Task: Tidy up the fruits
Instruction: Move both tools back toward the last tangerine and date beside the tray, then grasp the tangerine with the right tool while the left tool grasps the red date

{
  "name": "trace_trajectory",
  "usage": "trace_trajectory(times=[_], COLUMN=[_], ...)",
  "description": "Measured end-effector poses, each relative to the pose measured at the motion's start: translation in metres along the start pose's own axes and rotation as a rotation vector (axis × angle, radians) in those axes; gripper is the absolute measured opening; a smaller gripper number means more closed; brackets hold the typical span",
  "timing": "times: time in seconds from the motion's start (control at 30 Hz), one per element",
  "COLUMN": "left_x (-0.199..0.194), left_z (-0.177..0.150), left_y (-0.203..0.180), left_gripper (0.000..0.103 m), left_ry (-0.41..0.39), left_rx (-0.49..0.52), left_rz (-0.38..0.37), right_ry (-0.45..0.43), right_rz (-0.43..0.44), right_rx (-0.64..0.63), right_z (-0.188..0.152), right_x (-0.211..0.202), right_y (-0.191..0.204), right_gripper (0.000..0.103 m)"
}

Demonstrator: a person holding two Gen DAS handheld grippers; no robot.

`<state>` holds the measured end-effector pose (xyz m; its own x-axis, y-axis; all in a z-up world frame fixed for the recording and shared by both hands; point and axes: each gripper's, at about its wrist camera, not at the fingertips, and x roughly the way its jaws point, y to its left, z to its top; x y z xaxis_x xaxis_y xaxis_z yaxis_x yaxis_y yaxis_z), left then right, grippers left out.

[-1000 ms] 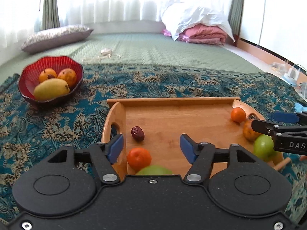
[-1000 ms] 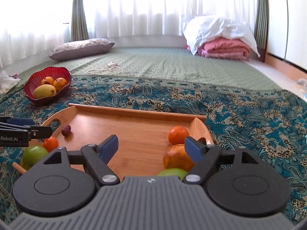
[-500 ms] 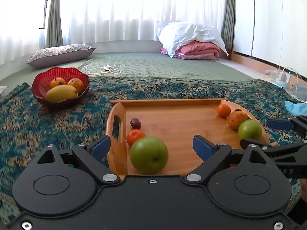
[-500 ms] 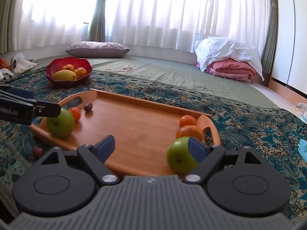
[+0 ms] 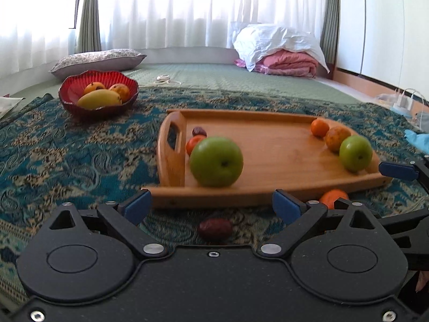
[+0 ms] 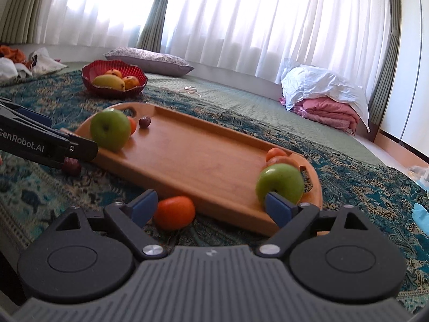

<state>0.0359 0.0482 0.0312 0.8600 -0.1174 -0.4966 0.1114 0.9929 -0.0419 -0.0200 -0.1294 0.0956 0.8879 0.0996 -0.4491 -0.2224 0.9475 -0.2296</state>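
Note:
A wooden tray [image 5: 281, 158] lies on the patterned cloth. It carries a green apple [image 5: 215, 161] with a tangerine and a date at its left end, and a second green apple [image 5: 355, 153] with two orange fruits at its right end. My left gripper [image 5: 210, 206] hovers in front of the tray, its jaws opening, a dark red date [image 5: 214, 228] on the cloth between them, untouched. My right gripper [image 6: 211, 206] is also opening; a tangerine [image 6: 174, 212] on the cloth lies by its left pad, not pressed. The right-end apple [image 6: 280, 185] sits just beyond its right pad.
A red bowl [image 5: 97, 94] with a mango and two orange fruits stands at the back left on the cloth. A pillow [image 5: 99, 59] and folded bedding [image 5: 281, 53] lie by the curtains. A blue rag [image 5: 418, 139] is at the far right.
Both grippers widened, left the green apples on the tray and drew back and down. The date and the tangerine on the cloth have come into view.

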Motion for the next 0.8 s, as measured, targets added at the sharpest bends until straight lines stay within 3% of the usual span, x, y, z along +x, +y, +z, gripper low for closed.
trace_trajectory(times=[0.37, 0.8], left_x=[0.009, 0.012], left_z=[-0.017, -0.021], left_y=[0.0, 0.0], left_gripper=[0.096, 0.064], left_ry=[0.042, 0.052], left_rx=[-0.019, -0.051], left_rz=[0.011, 0.029], right_ry=[0.021, 0.035], right_rz=[0.046, 0.033], right_rx=[0.013, 0.126], right_z=[-0.01, -0.012], right_x=[0.003, 0.008], right_y=[0.015, 0.017], right_gripper=[0.093, 0.073])
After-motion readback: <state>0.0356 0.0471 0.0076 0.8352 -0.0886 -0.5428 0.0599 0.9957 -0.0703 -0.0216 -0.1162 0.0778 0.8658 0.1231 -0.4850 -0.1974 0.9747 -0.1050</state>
